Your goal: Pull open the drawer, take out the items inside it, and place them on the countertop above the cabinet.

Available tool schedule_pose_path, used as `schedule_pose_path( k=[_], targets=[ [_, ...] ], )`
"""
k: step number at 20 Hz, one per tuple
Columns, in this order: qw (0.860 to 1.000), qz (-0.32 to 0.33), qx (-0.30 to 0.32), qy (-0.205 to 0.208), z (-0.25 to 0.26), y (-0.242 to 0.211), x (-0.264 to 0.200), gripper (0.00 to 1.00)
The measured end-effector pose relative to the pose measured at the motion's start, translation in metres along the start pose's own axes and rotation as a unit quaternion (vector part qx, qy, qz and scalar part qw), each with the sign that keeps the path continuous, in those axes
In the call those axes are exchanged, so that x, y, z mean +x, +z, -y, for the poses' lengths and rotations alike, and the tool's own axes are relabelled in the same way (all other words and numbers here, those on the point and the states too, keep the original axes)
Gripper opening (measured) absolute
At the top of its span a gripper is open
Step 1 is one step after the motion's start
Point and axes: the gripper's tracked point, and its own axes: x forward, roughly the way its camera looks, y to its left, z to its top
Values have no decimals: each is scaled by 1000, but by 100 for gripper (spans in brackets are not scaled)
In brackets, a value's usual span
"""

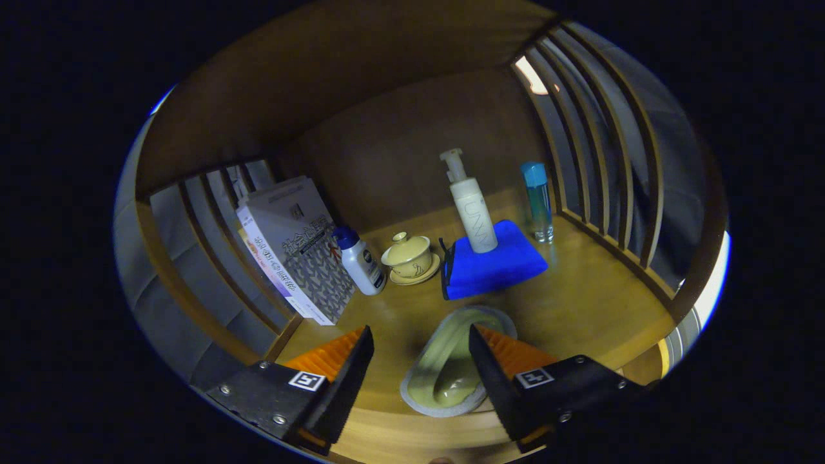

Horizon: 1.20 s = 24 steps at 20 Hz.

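My gripper is open above the wooden countertop, its fingers wide apart. Between the fingers, resting on the countertop near its front edge, lies a pale green oval dish; the right finger overlaps its right side, and neither finger presses on it. Beyond the fingers sits a folded blue cloth with a white pump bottle standing on it. The drawer is out of sight.
Left of the cloth stand a yellow lidded cup on a saucer, a small white bottle with a blue cap and leaning books. A slim blue-capped clear bottle stands at the right. Wooden slatted rails and a back panel enclose the shelf.
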Motion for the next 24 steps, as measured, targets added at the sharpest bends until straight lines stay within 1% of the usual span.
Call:
schedule_pose_path(
  k=[1, 2, 5, 7, 10, 12, 15, 20, 24],
  targets=[
    [1000, 13, -9, 3, -3, 3, -5, 95],
    [1000, 19, -19, 9, -6, 8, -4, 95],
    [1000, 7, -27, -1, -3, 3, -9, 96],
    [999, 18, -36, 8, -9, 3, -22, 95],
    [996, 52, -66, 16, -16, 1, -59, 95],
    [994, 74, -75, 22, -22, -4, -84, 95],
    [990, 110, -82, 42, -35, -20, -124, 95],
    [984, 130, -110, 54, -49, -76, -178, 95],
    [973, 156, -163, 42, -48, -114, -203, 95]
  ],
)
